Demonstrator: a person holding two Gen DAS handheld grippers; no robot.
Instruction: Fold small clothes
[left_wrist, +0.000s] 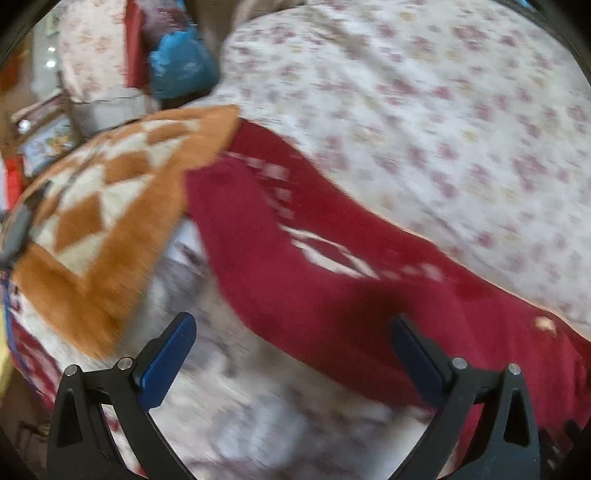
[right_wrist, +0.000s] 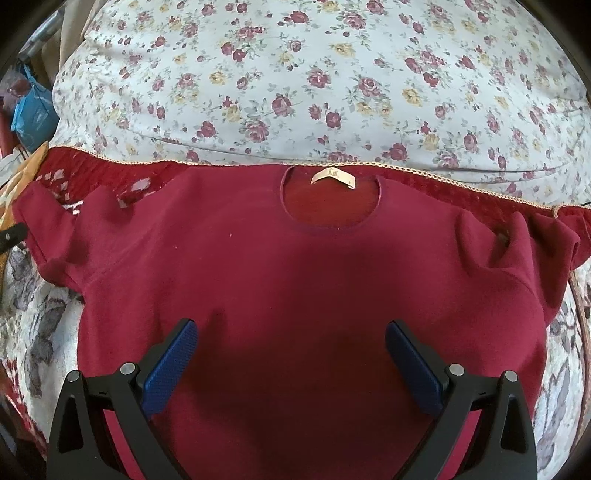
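Note:
A small dark red top (right_wrist: 303, 288) lies flat on the bed, neck opening and cream label (right_wrist: 333, 177) toward the far side, short sleeves spread left and right. My right gripper (right_wrist: 291, 332) is open and empty, hovering over the lower middle of the top. My left gripper (left_wrist: 293, 328) is open and empty; its view is blurred. It is above pale patterned bedding, at the near edge of a red cloth (left_wrist: 314, 266) with white marks. I cannot tell whether that red cloth is the top or the blanket under it.
A floral sheet (right_wrist: 332, 85) covers the far bed. A red blanket with a braided edge (right_wrist: 461, 184) lies under the top. An orange and cream checked cloth (left_wrist: 103, 206) lies at the left. A blue bag (left_wrist: 181, 62) sits beyond the bed's corner.

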